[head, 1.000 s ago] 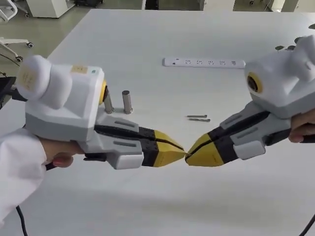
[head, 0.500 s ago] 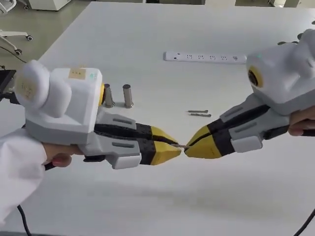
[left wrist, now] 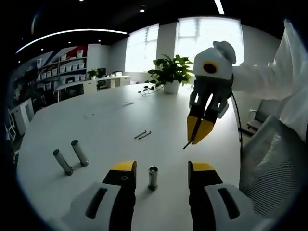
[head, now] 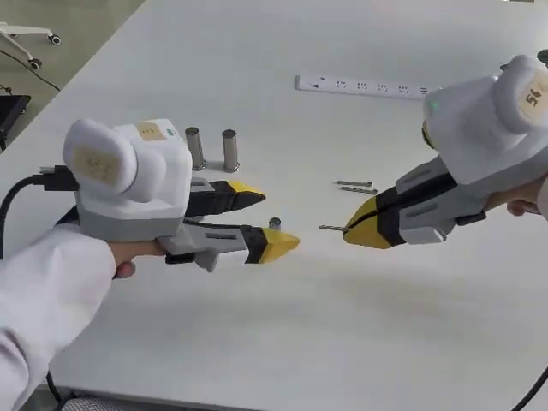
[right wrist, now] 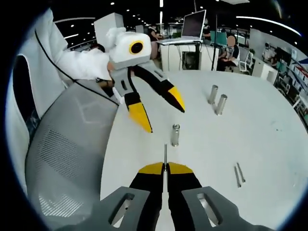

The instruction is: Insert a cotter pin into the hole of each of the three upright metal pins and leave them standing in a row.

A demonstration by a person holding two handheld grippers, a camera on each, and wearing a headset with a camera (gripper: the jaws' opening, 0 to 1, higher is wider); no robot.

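A moment ago the tools met tip to tip; now they are apart. The left tool [head: 279, 220] is released, its jaws wide around a metal pin [right wrist: 175, 134] standing on the tabletop [head: 257, 325]. The right tool [head: 349, 232] is clenched on a cotter pin [head: 331, 228], so I judge the insertion not yet done. The hole in the metal pin is too small to make out.

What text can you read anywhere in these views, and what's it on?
"St": black letters on the white housing of the right gripper; cut off at the picture's edge, so the reading is unsure.
Tan sticker on top of the left gripper: print too blurred to read.
Power strip: any markings are too small to read.
Nothing else is legible in the gripper views.
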